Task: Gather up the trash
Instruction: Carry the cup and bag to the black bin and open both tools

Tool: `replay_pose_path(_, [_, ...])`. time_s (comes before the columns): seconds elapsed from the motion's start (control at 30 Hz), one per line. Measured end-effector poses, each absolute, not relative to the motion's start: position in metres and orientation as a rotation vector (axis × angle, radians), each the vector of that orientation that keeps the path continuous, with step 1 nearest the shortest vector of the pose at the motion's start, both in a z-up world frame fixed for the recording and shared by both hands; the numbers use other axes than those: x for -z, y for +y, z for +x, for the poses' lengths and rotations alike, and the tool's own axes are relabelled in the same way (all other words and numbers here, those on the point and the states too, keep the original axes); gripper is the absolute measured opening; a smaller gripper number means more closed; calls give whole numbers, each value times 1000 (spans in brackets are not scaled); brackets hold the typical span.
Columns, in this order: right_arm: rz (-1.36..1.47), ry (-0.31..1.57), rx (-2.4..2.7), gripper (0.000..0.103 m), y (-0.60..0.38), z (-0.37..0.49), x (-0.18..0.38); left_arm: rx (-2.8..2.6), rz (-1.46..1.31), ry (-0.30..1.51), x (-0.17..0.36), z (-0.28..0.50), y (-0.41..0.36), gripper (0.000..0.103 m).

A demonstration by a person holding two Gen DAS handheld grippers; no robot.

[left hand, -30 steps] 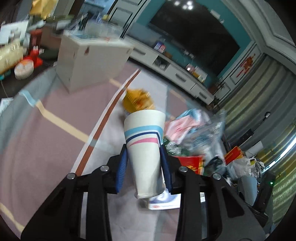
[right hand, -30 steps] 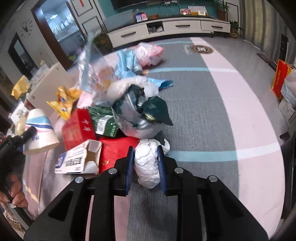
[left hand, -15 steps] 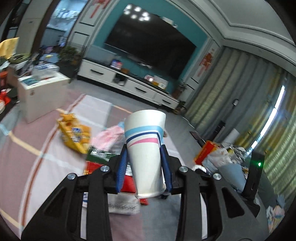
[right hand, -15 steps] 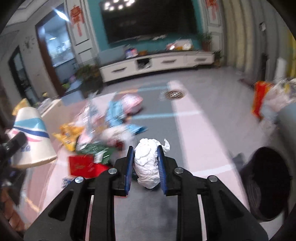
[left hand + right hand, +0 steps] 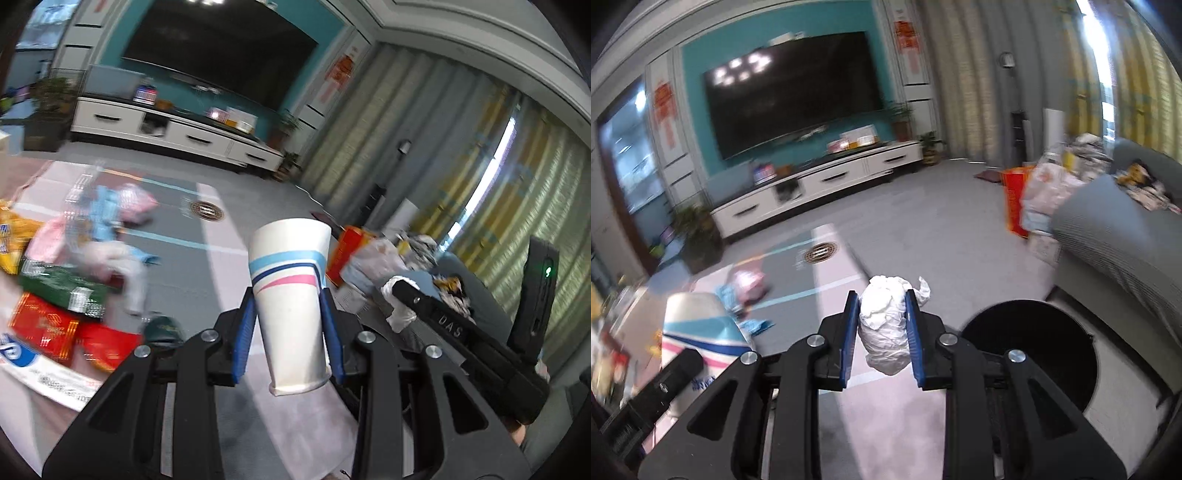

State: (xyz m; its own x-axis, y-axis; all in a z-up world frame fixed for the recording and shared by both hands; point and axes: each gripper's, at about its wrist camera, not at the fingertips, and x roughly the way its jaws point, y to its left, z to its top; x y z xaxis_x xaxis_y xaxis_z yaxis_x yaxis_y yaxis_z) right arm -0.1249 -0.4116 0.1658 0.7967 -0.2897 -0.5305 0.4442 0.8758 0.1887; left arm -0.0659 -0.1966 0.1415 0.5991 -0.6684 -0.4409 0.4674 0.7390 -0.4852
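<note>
In the left wrist view the left hand-held gripper (image 5: pixel 290 328) grasps a striped paper cup (image 5: pixel 291 302) at lower centre, litter (image 5: pixel 55 295) blurred at left, while in the right wrist view the right hand-held gripper (image 5: pixel 881 325) clenches a crumpled white wad (image 5: pixel 886 325) at lower centre, a black bin (image 5: pixel 1034 350) at lower right.

Each tool (image 5: pixel 288 332) (image 5: pixel 882 332) is matte black with blue finger pads (image 5: pixel 242 339) and silver screws (image 5: pixel 209 335); one bears "DAS" lettering.
</note>
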Motion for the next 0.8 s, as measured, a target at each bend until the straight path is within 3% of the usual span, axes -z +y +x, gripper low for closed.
replay_pose_path(0.37, [480, 497, 638, 26, -492, -169, -144, 846, -222, 783, -106, -59, -309, 35])
replay_pose_path(0.8, [575, 609, 823, 27, -537, -184, -104, 960, -135, 946, -58, -54, -395, 36])
